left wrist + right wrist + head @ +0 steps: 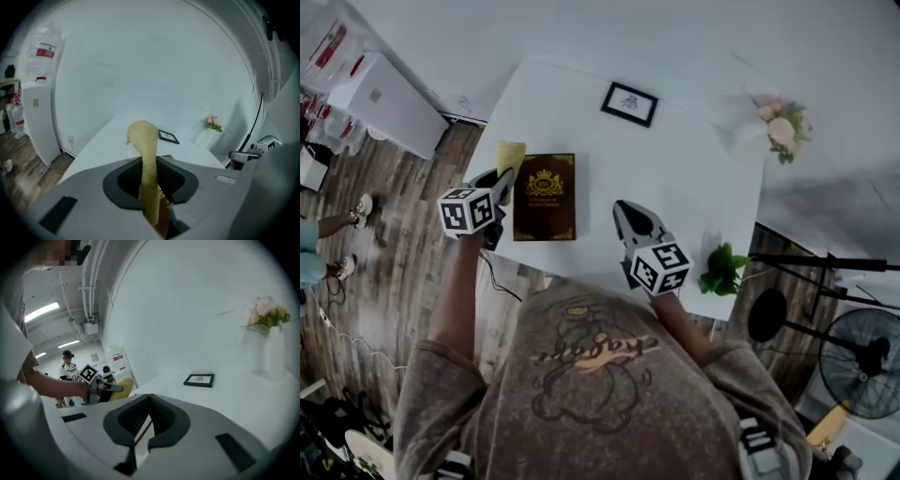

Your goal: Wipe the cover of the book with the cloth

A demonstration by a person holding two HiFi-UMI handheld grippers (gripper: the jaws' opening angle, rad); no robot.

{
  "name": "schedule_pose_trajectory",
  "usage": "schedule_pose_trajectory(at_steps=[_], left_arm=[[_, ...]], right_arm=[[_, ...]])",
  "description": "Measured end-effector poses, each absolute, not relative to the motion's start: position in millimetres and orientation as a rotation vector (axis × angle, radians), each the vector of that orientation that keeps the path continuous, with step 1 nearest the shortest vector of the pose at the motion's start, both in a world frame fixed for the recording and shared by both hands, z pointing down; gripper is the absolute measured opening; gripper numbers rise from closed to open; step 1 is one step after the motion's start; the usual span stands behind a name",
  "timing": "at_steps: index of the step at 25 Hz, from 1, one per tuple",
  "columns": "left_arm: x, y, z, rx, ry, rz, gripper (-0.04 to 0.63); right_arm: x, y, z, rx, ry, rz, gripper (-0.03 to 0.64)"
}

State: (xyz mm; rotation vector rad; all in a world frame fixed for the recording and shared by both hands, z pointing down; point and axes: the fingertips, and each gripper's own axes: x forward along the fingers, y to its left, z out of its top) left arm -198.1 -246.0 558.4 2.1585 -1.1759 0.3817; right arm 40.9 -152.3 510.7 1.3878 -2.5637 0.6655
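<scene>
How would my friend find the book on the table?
Look at the big white table, at its near left corner. The book lies flat there, just right of the yellow cloth. It alone is dark brown with a gold crest.

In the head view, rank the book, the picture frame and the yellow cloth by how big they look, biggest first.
1. book, clearly the largest.
2. picture frame.
3. yellow cloth, smallest as seen; the left gripper holds it and covers part of it, so only its visible end is ranked.
</scene>
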Motion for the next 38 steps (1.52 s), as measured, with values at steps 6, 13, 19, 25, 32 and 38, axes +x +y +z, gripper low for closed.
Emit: schedule_pose_trajectory(at_steps=[6,13,19,25,32,38], left_arm=[[-202.5,-277.3,581.6,2.16,-1.203,0.533,0.061],[-177.8,-269.5,607.5,2.201,-1.098,0.687,0.061],[-166.2,-259.6,607.3,2.211,-1.042,0.713,0.061],[-147.3,-237.9,608.1,2.24,-0.986,0.743,0.061],[-134.6,-214.1,609.5,2.241,-0.925,0.779,0.061],[-123.1,-193.8,608.7,2.225,-0.868,0.764,0.061]], right_arm=[[53.7,-155.5,510.0,1.461,-2.529,0.67,-0.008],[65.9,-155.0,511.6,1.512,-2.499,0.678,-0.008],[63.5,-154.7,512.3,1.502,-2.503,0.679,-0.007],[59.8,-151.4,512.7,1.477,-2.515,0.676,-0.006],[54.9,-145.8,511.9,1.448,-2.532,0.67,-0.007],[48.3,-140.7,509.6,1.416,-2.55,0.661,-0.007]])
